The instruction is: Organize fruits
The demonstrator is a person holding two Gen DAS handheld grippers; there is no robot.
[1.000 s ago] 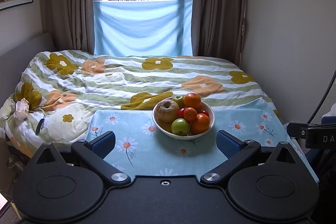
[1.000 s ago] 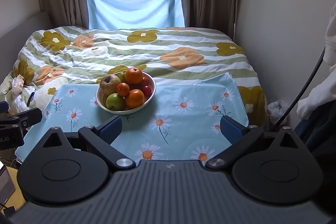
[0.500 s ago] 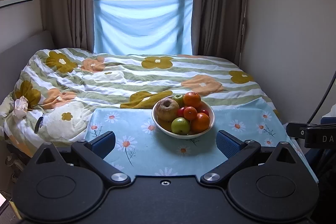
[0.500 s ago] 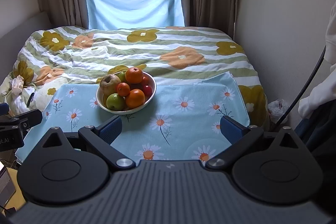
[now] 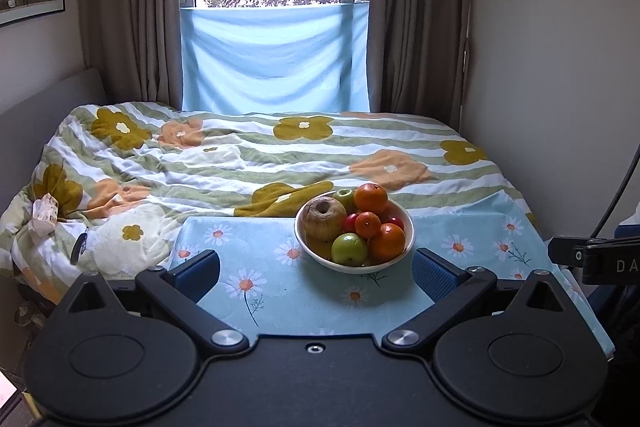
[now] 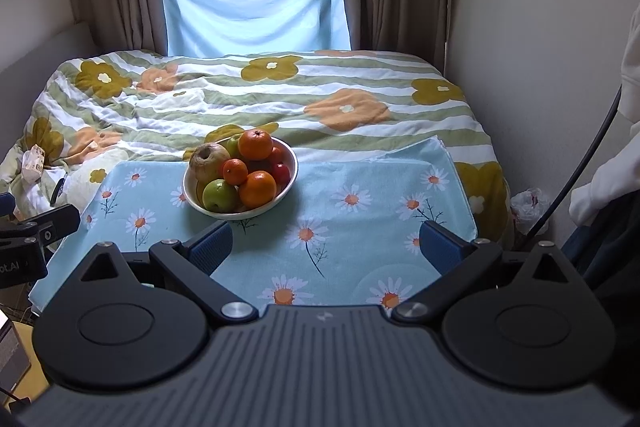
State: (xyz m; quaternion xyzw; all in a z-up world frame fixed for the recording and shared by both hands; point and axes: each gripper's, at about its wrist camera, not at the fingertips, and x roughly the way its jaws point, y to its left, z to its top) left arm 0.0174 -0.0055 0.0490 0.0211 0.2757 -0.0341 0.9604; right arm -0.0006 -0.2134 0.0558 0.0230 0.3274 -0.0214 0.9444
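A white bowl (image 5: 407, 227) (image 6: 293, 163) stands on a light blue daisy cloth (image 5: 256, 267) (image 6: 360, 211). It holds several fruits: a brownish apple (image 5: 323, 214) (image 6: 207, 159), a green apple (image 5: 349, 247) (image 6: 219, 194), oranges (image 5: 386, 241) (image 6: 257, 188) and small red fruits (image 5: 352, 222) (image 6: 281, 172). My left gripper (image 5: 316, 277) is open and empty, short of the bowl. My right gripper (image 6: 326, 251) is open and empty, short of the bowl and to its right.
The cloth lies at the foot of a bed with a flowered striped duvet (image 5: 224, 163). A wall (image 5: 560, 67) runs along the right. The other gripper shows at the edge of each view (image 5: 592, 259) (image 6: 28, 239). The person's sleeve (image 6: 600, 187) and a cable are at right.
Both grippers have drifted only slightly; the left view has tilted up a little. The bowl and fruits have not moved.
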